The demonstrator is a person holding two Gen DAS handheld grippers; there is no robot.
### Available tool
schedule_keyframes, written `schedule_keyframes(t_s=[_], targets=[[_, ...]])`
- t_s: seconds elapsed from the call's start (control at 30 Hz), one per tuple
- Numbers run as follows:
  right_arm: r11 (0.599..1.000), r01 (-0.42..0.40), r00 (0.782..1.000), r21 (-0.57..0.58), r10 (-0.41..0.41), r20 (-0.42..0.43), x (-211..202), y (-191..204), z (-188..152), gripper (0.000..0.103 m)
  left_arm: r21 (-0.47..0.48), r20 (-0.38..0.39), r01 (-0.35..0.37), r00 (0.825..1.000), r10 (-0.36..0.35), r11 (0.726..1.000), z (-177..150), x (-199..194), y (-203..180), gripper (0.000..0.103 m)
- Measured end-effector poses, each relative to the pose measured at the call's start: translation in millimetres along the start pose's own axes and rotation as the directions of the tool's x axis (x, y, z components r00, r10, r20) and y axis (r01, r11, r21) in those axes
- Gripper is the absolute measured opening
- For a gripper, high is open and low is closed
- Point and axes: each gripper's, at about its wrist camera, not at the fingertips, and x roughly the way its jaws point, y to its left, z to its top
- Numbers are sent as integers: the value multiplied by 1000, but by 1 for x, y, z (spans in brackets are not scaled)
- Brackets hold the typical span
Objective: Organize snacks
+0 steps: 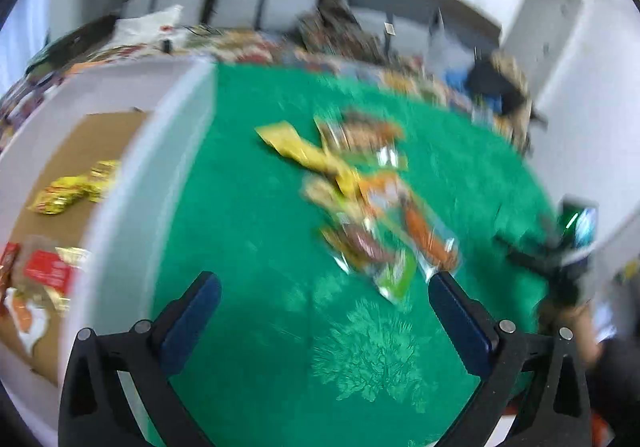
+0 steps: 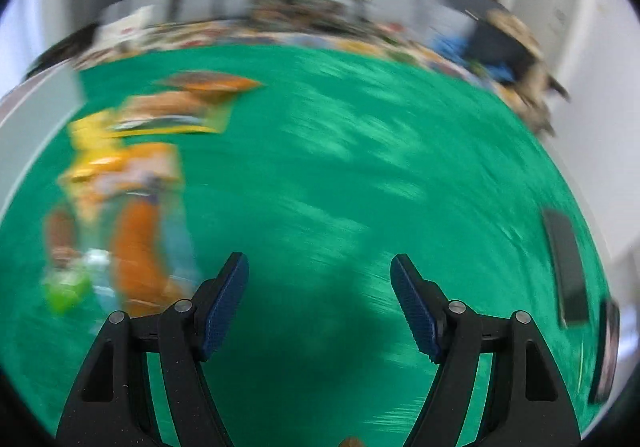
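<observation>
A loose pile of snack packets [image 1: 360, 191] in yellow, orange and green wrappers lies on the green tablecloth [image 1: 260, 227]. My left gripper [image 1: 324, 287] is open and empty, above the cloth just short of the pile. A white box [image 1: 132, 183] with a cardboard floor stands at the left and holds yellow packets [image 1: 76, 187] and red packets [image 1: 44, 271]. In the right wrist view the same pile [image 2: 128, 183] is blurred at the left. My right gripper [image 2: 320, 271] is open and empty over bare cloth [image 2: 360, 167], to the right of the pile.
A dark phone-like slab [image 2: 566, 267] lies near the cloth's right edge. A cluttered strip of packets [image 1: 248, 47] runs along the far edge of the table. A dark bag [image 1: 496, 83] sits at the far right. Both views are motion-blurred.
</observation>
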Motion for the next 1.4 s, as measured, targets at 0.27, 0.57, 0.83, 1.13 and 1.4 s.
schedule_keyframes(t_s=[0.27,0.57,0.83,1.13,1.4], targets=[[986,-16,999,168,21,-26,26,-59,-15,79,32,-75,-160,984,162,987,-16,90,-7,102],[990,-14,999,144,19,-35,27,-56,-19,85,11,-61,-236,970,237,972,-10,119,21,102],[990,-11,999,143,16,-35,28,-56,-21,85,-34,-13,-223,975,222,974,-13,117,30,102],[990,-12,999,144,18,-35,28,-57,-21,86,-14,-23,-247,969,246,969,-11,121,25,103],[990,-13,999,144,18,-35,28,-57,-21,86,-13,-24,-247,969,246,969,-10,122,25,103]])
